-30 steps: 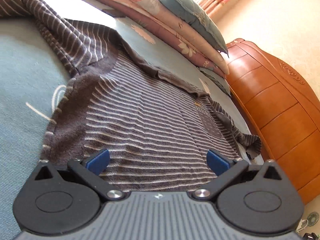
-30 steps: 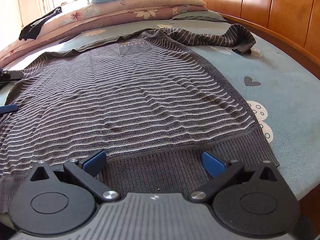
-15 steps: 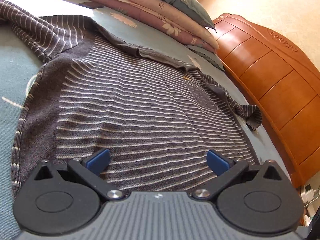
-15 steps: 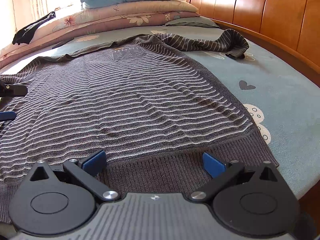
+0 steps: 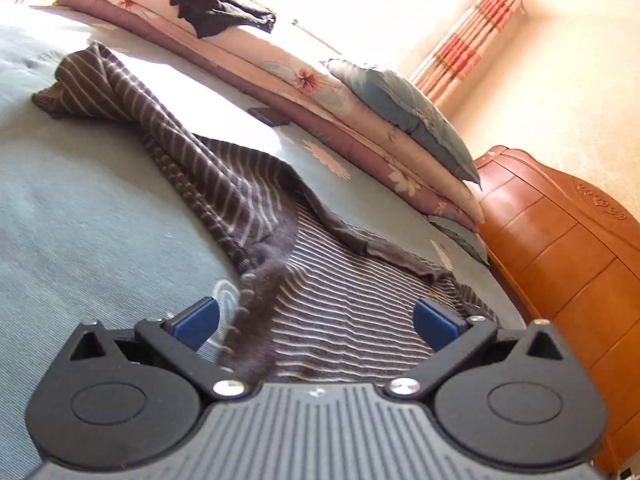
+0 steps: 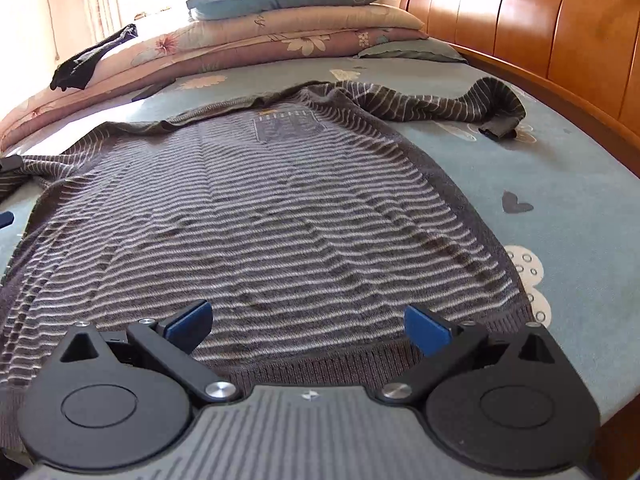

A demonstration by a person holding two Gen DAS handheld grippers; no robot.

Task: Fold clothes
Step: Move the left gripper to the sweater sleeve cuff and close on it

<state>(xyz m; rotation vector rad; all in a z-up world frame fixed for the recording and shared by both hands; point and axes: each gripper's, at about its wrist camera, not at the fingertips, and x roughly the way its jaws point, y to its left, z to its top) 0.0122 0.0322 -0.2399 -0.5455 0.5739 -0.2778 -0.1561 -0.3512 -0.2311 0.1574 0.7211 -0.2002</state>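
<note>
Both claws were spread wide and empty: the left gripper [image 5: 316, 322] over the sweater's [image 6: 260, 216] side edge, the right gripper [image 6: 308, 326] above its hem. The sweater lay flat on the bed [image 6: 580, 184], unfolded. Next, probably, each must close on an edge.

We see sweater [image 6: 280, 216] ahead of right hand-held gripper [image 6: 308, 326]: fuzzy striped knit, ribbed hem. Bed sheet [image 6: 568, 184] right of it: matt printed cloth. Headboard [image 6: 560, 28] beyond: glossy varnished wood.
</note>
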